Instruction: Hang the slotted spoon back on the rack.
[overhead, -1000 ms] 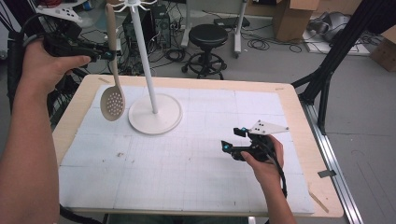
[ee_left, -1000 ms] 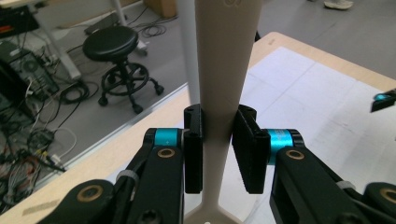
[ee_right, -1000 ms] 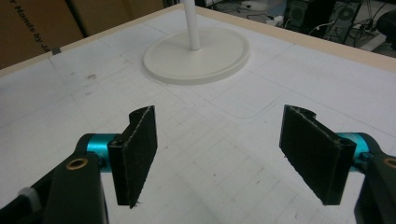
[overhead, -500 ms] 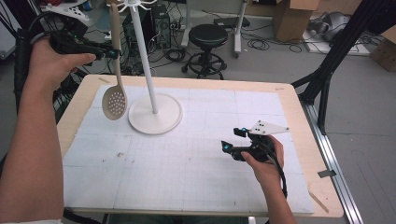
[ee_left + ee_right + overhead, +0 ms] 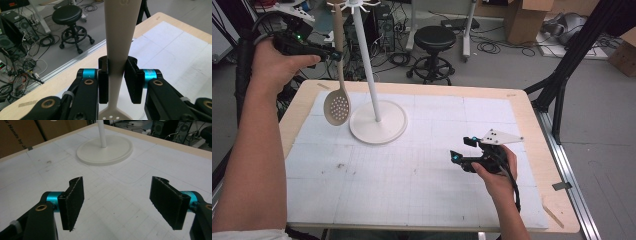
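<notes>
Black pads of your left gripper [image 5: 116,80] pinch the beige slotted spoon [image 5: 337,80] by its handle, left of the white hook stand [image 5: 374,107]; the handle's top is cut off. Your right gripper [image 5: 122,203] gapes wide, holding nothing, nearer you than the stand.

Slotted spoon [image 5: 120,37] matt beige plastic; stand [image 5: 378,122] smooth white; table [image 5: 532,130] pale wood edge; mat [image 5: 412,170] matt, paper-like.

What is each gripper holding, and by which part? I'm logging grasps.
The left gripper clamps the slotted spoon by its handle, bowl hanging down. The right gripper is open, holding nothing.
</notes>
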Demonstrator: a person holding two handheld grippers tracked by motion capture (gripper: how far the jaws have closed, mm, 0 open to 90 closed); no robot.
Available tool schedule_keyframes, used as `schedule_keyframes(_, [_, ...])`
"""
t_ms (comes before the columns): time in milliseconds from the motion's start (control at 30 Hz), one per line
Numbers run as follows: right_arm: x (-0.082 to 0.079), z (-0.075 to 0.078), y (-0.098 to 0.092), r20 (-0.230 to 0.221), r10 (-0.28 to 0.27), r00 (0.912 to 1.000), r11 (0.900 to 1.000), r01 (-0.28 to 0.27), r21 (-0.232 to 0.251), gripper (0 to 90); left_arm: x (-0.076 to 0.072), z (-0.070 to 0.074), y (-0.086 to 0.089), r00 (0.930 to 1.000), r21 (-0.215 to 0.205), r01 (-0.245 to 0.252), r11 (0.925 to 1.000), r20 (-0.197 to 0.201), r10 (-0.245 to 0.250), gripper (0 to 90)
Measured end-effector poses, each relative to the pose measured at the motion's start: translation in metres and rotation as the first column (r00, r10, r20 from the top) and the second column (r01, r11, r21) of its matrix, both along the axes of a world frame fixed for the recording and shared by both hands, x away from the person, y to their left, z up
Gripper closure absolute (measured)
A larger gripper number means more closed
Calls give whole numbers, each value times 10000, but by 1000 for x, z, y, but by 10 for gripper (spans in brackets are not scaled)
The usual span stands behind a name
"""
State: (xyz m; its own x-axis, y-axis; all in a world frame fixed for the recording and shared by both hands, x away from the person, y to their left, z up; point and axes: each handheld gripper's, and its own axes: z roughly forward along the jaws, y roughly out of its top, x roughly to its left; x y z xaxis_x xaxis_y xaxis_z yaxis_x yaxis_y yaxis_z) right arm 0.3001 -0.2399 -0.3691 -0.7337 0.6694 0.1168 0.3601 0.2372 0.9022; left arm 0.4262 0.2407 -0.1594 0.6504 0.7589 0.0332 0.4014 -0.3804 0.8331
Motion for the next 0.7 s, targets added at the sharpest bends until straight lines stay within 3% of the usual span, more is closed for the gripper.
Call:
schedule_keyframes(367, [0,-1,0,-50,5,10000,10000,-5,-34,273,7,-7,-7,10000,138,25,9999,20,-25,741])
schedule_keyframes(467, [0,-1,1,-5,25,10000,10000,-25,-39,273,7,-7,-8,9998,202,-187,9996,66,185,734])
schedule_keyframes(600, [-1,0,0,-11,12,10000,10000,-12,-34,273,4,-4,-7,9977,11,-627,9980,241,627,617])
schedule_keyframes(700, [-1,0,0,-11,18,10000,10000,-18,-14,273,1,-3,-5,9992,3,-347,9994,187,346,599])
